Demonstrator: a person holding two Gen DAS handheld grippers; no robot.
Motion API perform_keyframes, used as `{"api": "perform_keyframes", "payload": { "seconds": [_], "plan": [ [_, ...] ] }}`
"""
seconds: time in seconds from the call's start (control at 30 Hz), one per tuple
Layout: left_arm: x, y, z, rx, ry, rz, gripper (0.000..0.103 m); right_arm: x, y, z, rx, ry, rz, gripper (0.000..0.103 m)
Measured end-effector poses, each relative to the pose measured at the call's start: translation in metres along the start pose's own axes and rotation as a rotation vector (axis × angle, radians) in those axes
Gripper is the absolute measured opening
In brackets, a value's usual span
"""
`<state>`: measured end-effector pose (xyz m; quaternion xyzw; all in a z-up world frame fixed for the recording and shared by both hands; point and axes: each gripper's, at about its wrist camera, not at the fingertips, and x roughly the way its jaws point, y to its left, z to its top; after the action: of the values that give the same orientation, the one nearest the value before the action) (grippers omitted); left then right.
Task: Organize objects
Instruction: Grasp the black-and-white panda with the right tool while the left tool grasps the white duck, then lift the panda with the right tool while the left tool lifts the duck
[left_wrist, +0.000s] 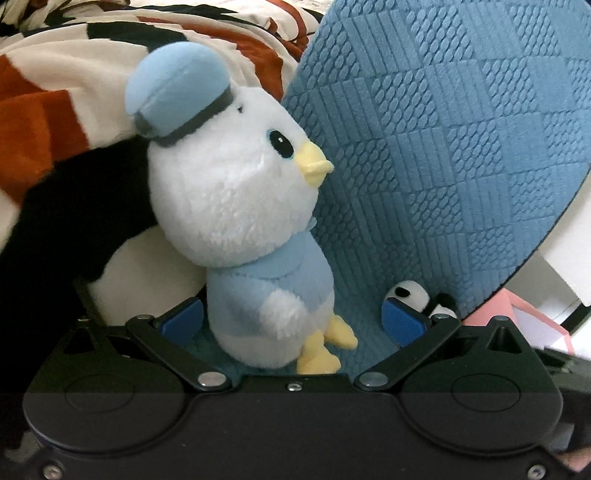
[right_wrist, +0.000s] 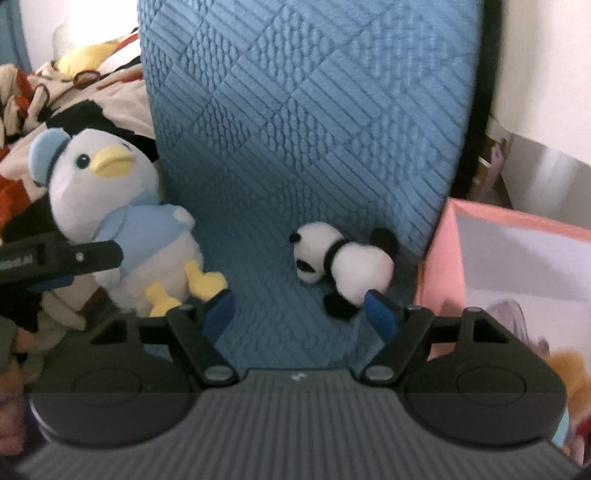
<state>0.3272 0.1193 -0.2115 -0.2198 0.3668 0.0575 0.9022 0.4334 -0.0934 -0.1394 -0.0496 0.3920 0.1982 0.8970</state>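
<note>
Left hand-held gripper (left_wrist: 293, 319): my jaws stood wide around the duck plush (left_wrist: 255, 221), pads apart from its body.
Duck plush: upright at the blue mat's (right_wrist: 314, 110) left edge.
Right hand-held gripper (right_wrist: 299, 315): jaws wide, holding nothing.
Panda plush (right_wrist: 343, 267): lay on the mat near its right edge, beside the pink box (right_wrist: 443, 258).

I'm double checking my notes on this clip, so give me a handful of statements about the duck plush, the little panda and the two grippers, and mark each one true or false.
1. The duck plush wears a light blue cap. True.
2. The left gripper is clamped shut on the duck plush. False: its blue pads sit wide apart on either side of the body, jaws open.
3. The panda plush lies on the blue textured mat. True.
4. The right gripper holds the panda plush. False: its jaws are open and the panda lies just ahead of them.
5. A pink box stands right of the mat. True.
</note>
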Motion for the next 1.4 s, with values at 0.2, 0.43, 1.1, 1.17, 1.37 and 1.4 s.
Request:
{"api": "perform_keyframes", "payload": {
  "seconds": [0.2,0.43,1.1,1.17,1.37,1.4],
  "plan": [
    [0.026,0.001,0.006,-0.010,0.017,0.044,0.103,0.047,0.004,0.023,-0.140,0.040,-0.059,0.077],
    [0.049,0.001,0.008,-0.014,0.063,0.045,0.103,0.094,-0.001,0.032,-0.325,0.172,-0.157,0.065],
    [0.060,0.003,0.012,0.038,0.097,0.047,0.084,0.124,0.011,0.036,-0.455,0.194,-0.174,0.043],
    [0.056,0.006,0.012,0.044,0.096,0.044,0.082,0.118,0.010,0.035,-0.425,0.188,-0.163,0.042],
    [0.034,0.010,0.011,0.060,0.067,0.015,0.078,0.083,0.000,0.032,-0.243,0.186,-0.086,0.042],
    [0.030,0.012,0.012,0.052,0.062,0.003,0.078,0.075,0.000,0.030,-0.220,0.183,-0.079,0.042]
  ]
}}
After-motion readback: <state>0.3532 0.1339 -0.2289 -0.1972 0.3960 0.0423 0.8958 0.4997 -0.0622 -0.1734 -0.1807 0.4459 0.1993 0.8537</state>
